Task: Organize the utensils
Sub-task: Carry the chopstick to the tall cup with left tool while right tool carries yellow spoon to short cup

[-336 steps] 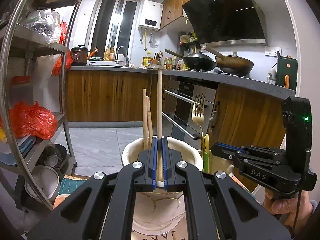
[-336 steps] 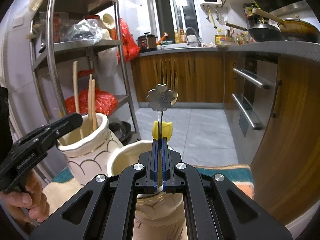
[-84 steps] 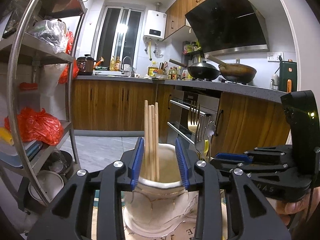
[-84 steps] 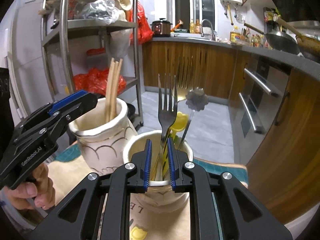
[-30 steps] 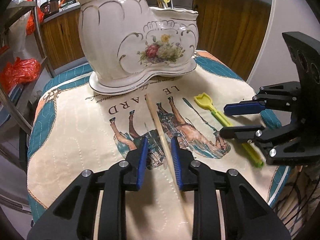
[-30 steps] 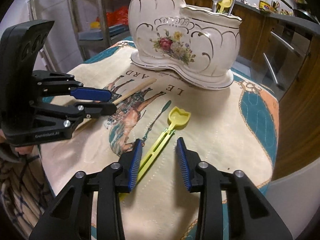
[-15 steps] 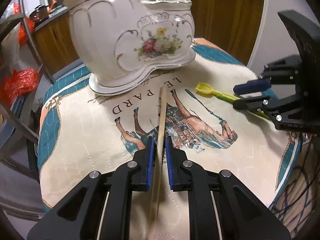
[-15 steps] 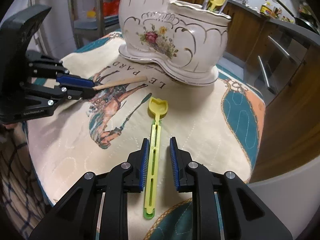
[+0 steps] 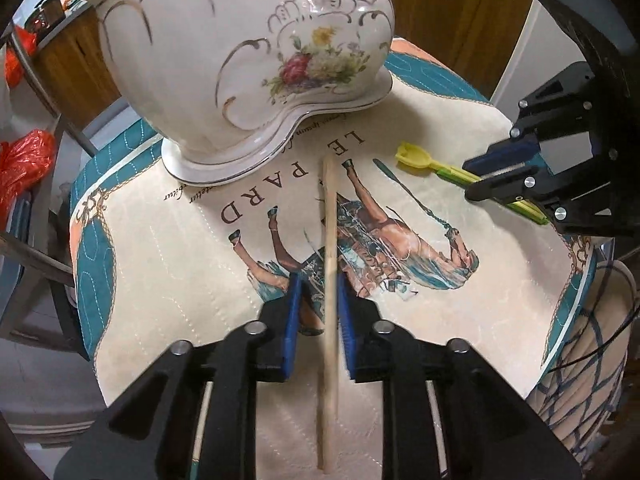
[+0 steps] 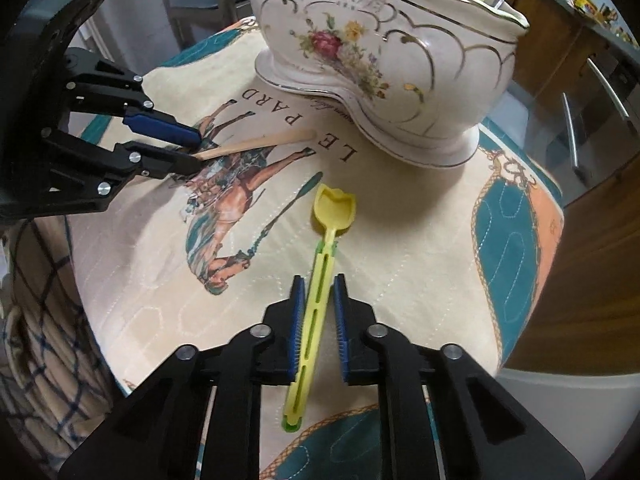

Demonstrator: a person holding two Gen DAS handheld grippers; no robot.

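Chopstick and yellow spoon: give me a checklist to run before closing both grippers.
1. Chopstick lies between the left hand-held gripper pads: ok.
2. Chopstick centred in the gap: not ok, it sits nearer the right pad.
3. Yellow spoon handle lies between the right hand-held gripper pads: ok.
4. Both hand-held grippers open, gripping nothing: ok.
5. Both utensils flat on the cloth, apart from the holder: ok.
6. Pads low enough to catch the utensils: cannot tell.
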